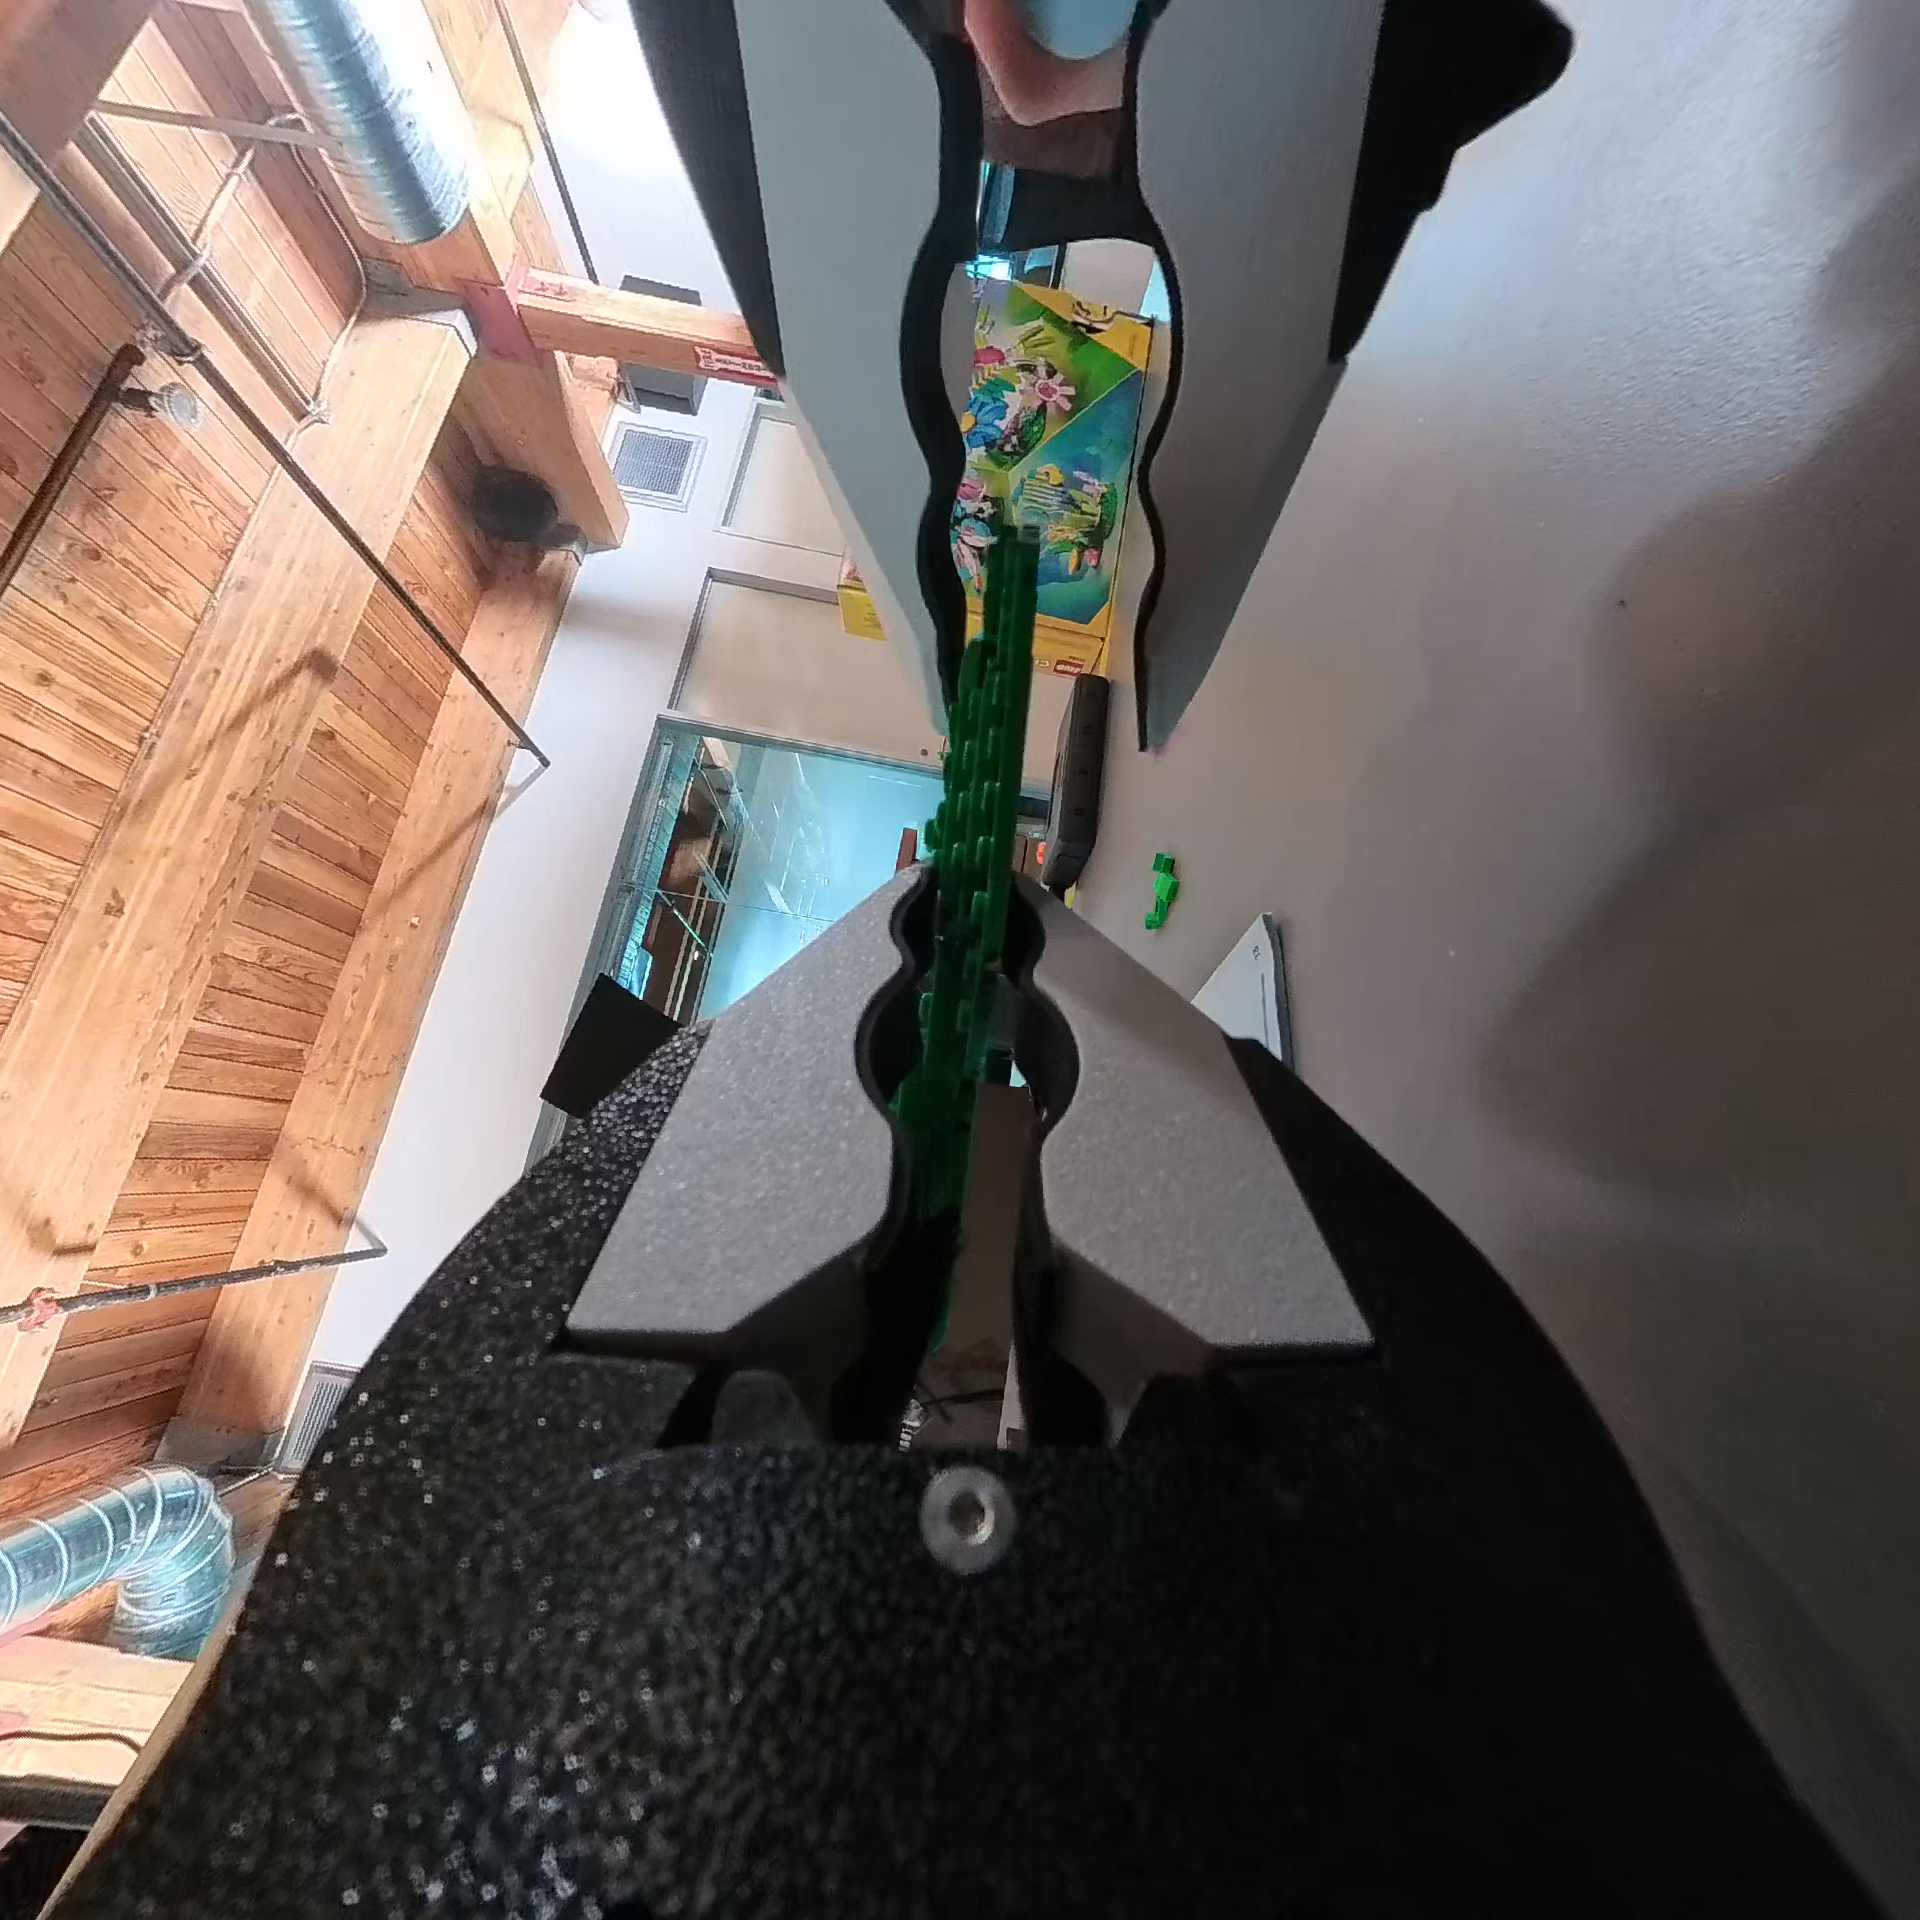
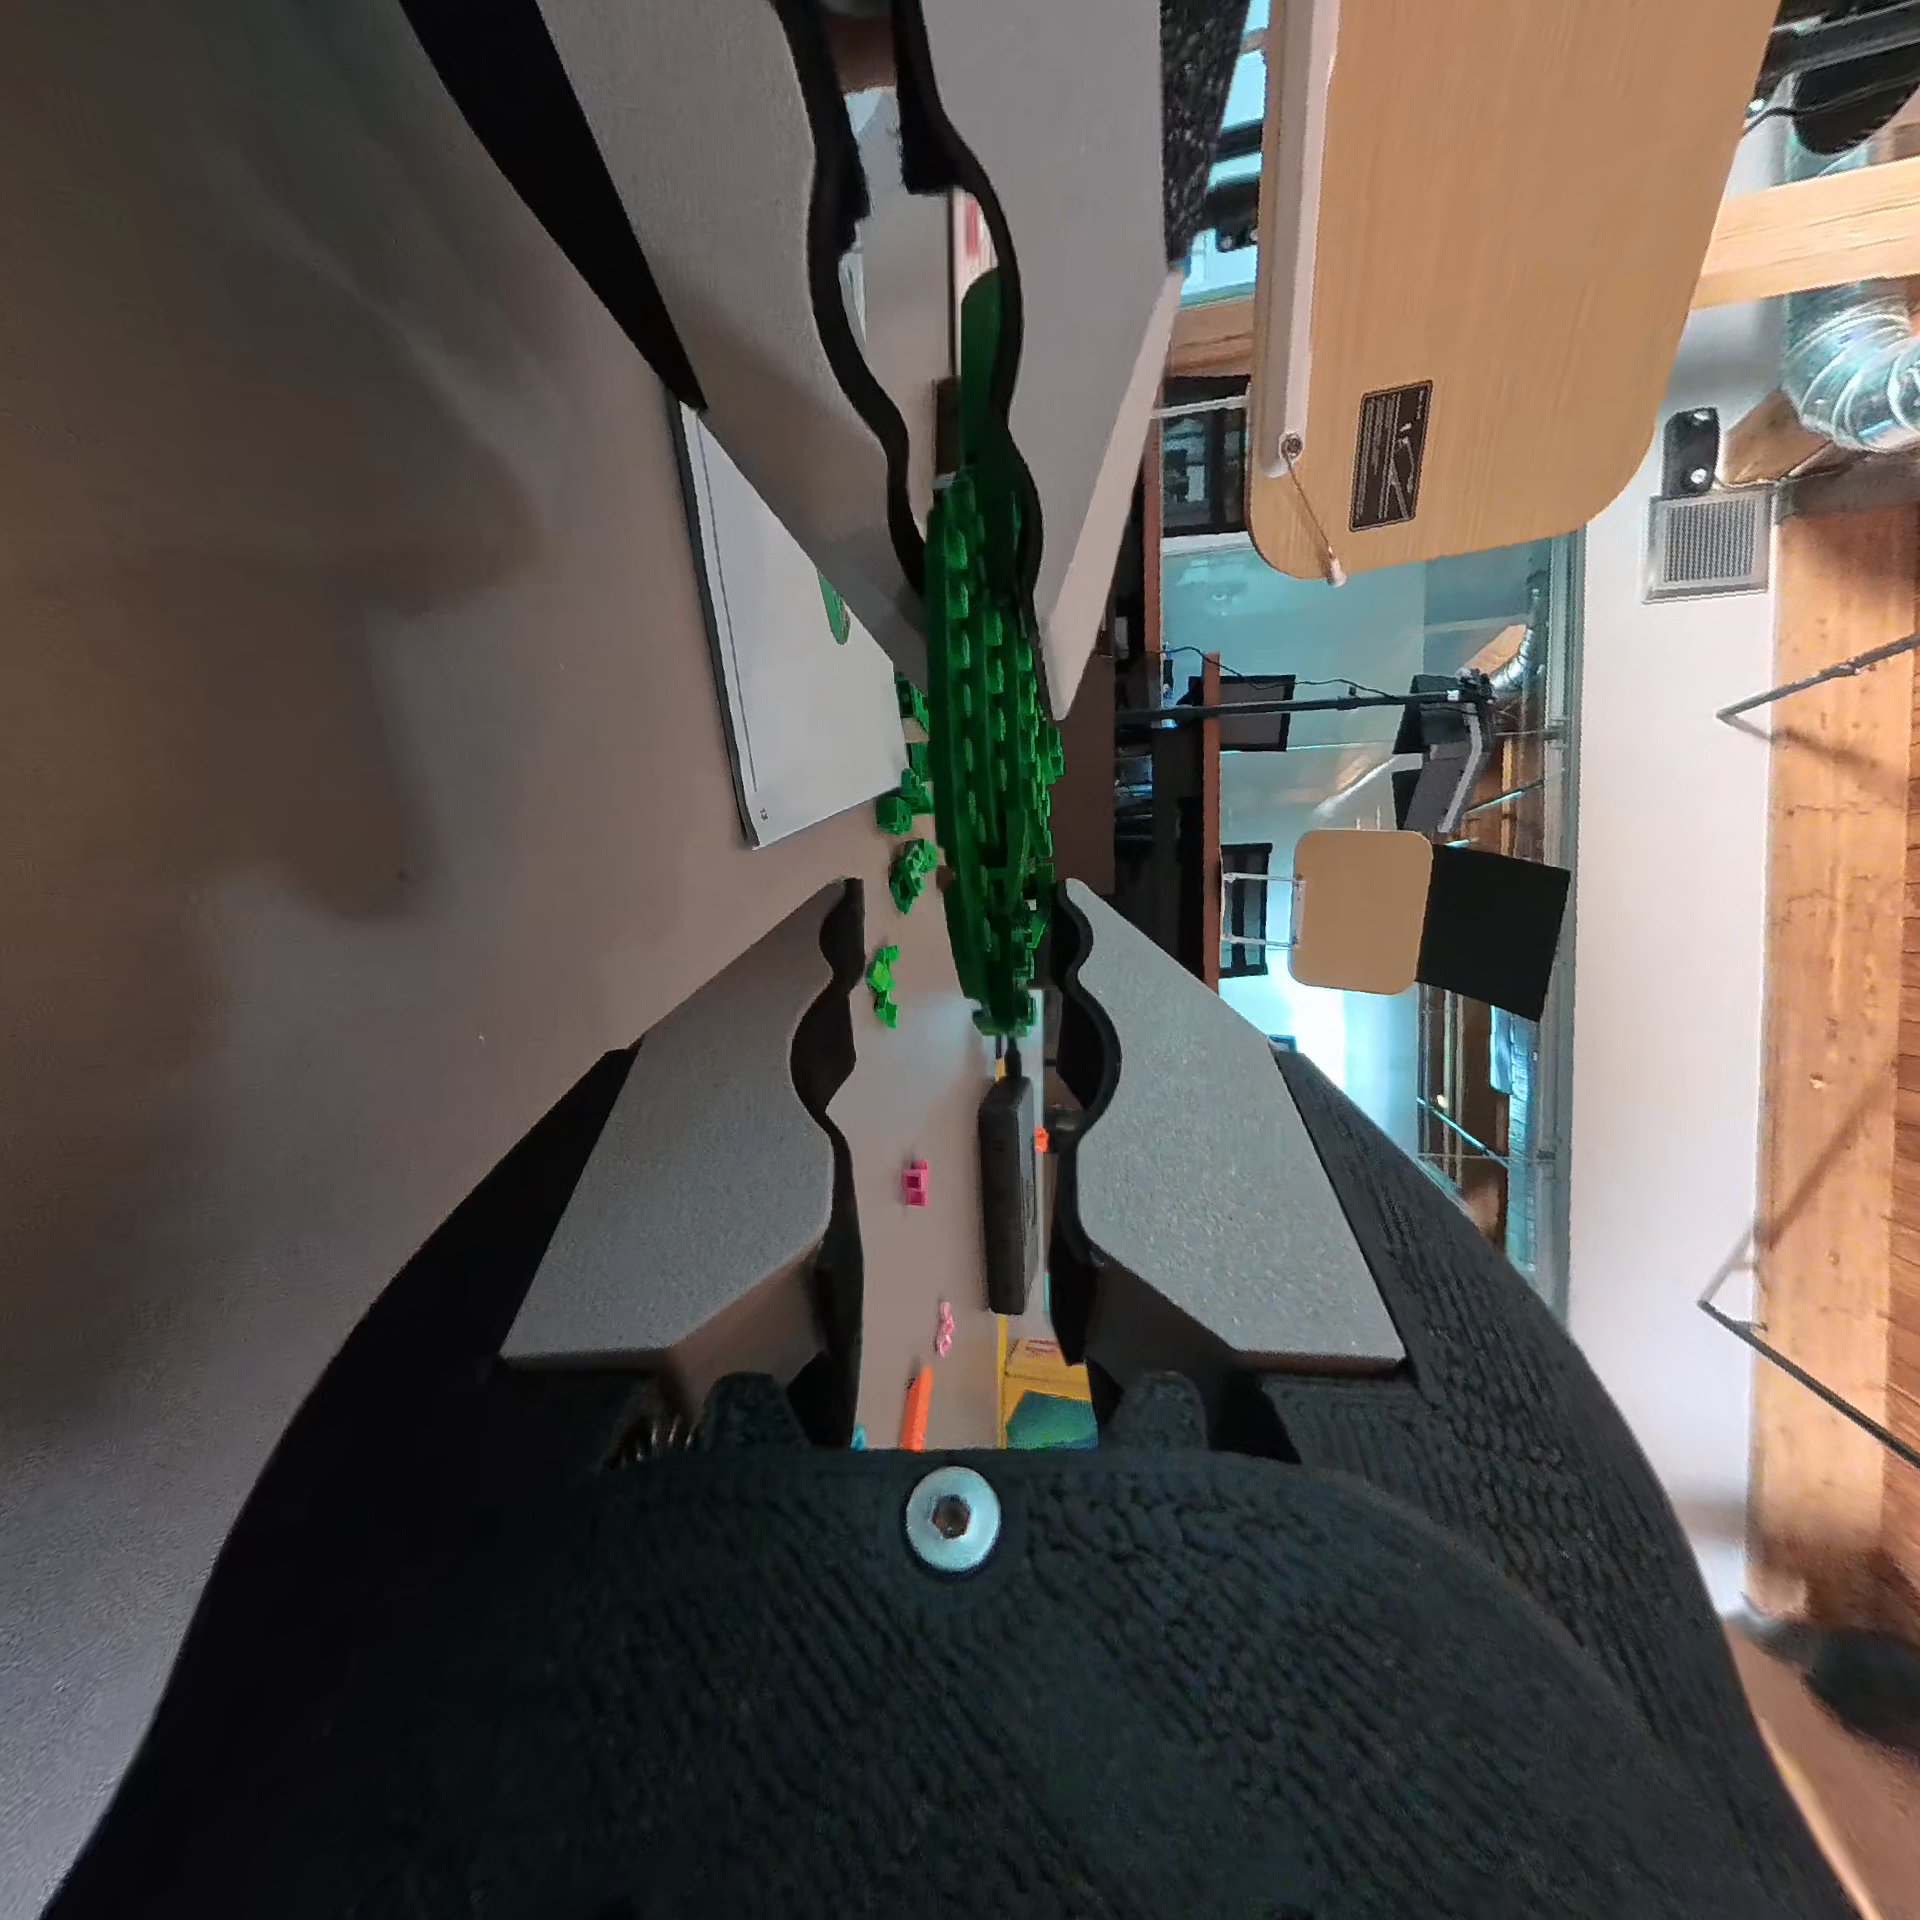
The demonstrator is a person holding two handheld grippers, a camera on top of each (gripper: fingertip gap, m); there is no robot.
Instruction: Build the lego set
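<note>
You held the green plate assembly edge-on off the table — the left gripper clamped one end for support, while the right gripper stood spread around the other end, probably positioning to press.

My left claw has a rough, grainy black plastic body, matt grey fingers and one shiny metal screw. The green plate looks like glossy hard plastic with studs. The table is smooth and matt. The box is printed cardboard. The ceiling is bare wood.
</note>
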